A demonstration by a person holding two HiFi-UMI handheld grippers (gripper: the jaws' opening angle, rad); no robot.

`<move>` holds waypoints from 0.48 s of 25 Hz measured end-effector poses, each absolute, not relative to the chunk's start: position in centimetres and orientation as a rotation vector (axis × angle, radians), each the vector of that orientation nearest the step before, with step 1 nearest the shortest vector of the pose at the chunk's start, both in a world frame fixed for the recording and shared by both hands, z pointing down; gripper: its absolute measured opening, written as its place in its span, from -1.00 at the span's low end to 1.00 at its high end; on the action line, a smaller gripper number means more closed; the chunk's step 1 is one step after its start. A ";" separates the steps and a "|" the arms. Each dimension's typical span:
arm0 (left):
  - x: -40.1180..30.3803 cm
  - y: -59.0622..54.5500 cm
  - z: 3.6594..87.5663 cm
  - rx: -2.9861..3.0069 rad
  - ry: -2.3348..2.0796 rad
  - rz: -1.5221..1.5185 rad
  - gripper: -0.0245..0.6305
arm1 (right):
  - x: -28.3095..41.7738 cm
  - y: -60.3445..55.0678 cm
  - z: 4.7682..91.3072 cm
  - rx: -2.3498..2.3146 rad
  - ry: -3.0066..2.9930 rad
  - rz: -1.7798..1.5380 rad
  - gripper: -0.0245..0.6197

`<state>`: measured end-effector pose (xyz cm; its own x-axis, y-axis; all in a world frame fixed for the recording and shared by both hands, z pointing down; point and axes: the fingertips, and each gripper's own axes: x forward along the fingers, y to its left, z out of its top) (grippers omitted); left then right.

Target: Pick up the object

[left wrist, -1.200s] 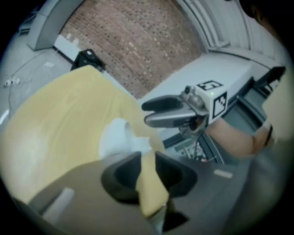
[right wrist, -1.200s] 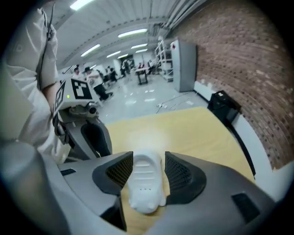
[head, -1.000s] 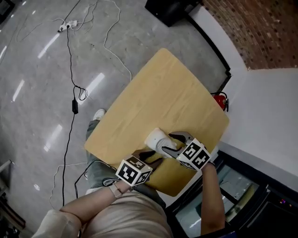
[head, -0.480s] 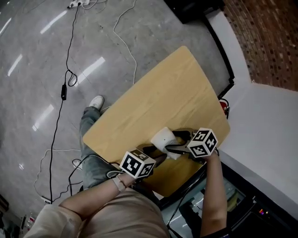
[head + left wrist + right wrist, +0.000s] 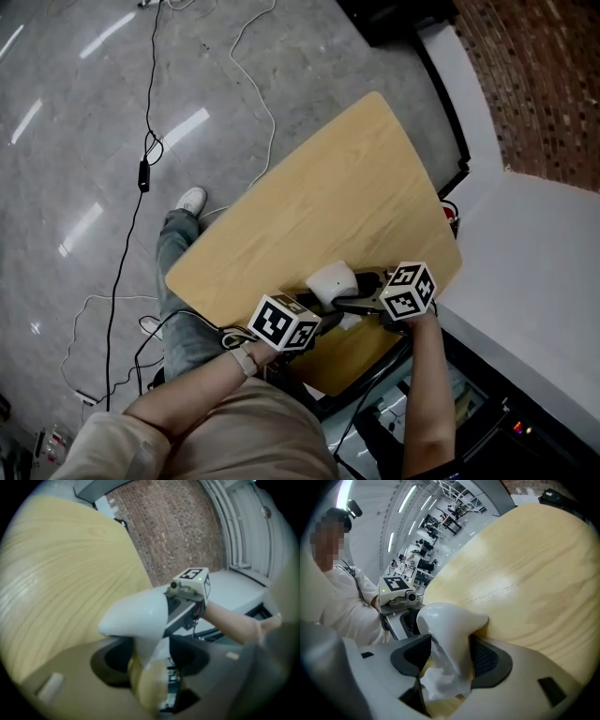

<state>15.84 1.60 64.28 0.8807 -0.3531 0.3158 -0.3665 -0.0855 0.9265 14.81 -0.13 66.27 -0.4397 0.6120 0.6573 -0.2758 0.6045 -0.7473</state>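
A glossy white object (image 5: pixel 332 279) with a rounded top and a thin crumpled lower part rests on the wooden table (image 5: pixel 309 187), close to its near edge. My left gripper (image 5: pixel 322 307) reaches it from the near side. Its jaws are opening, with the object's narrow part (image 5: pixel 149 651) between them. My right gripper (image 5: pixel 354 294) comes in from the right and its jaws are closing. Its dark pads (image 5: pixel 485 660) sit against both sides of the object (image 5: pixel 447 620). The two grippers face each other across it.
The table's near edge runs just below the grippers. A red extinguisher (image 5: pixel 451 212) stands by the white wall (image 5: pixel 534 262) at the right. Cables (image 5: pixel 150 169) trail over the grey floor, and a shoe (image 5: pixel 190 200) shows beside the table's left corner.
Both grippers have drawn in tighter round the white object. The left marker cube has moved up and right toward it. The object stays on the table.
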 end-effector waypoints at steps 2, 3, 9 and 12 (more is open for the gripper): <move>15.9 1.8 64.2 1.682 -0.525 0.001 -0.19 | 14.7 0.0 66.1 -0.258 -1.780 1.061 -0.10; 15.8 1.7 64.1 1.690 -0.520 -0.011 -0.19 | 14.5 -0.1 65.8 -0.235 -1.813 1.066 -0.11; 13.6 1.2 62.4 1.955 -0.550 -0.004 -0.21 | 12.3 -1.0 63.3 -0.077 -2.067 0.991 -0.19; 12.6 0.8 60.6 2.091 -0.508 0.011 -0.19 | 11.0 -1.2 61.2 -0.057 -2.164 0.970 -0.23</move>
<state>12.57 0.77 60.60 0.9137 -0.3508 0.2051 -0.3596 -0.4630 0.8101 11.03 -1.22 61.21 -0.7175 0.3221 0.6177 -0.2470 0.7115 -0.6579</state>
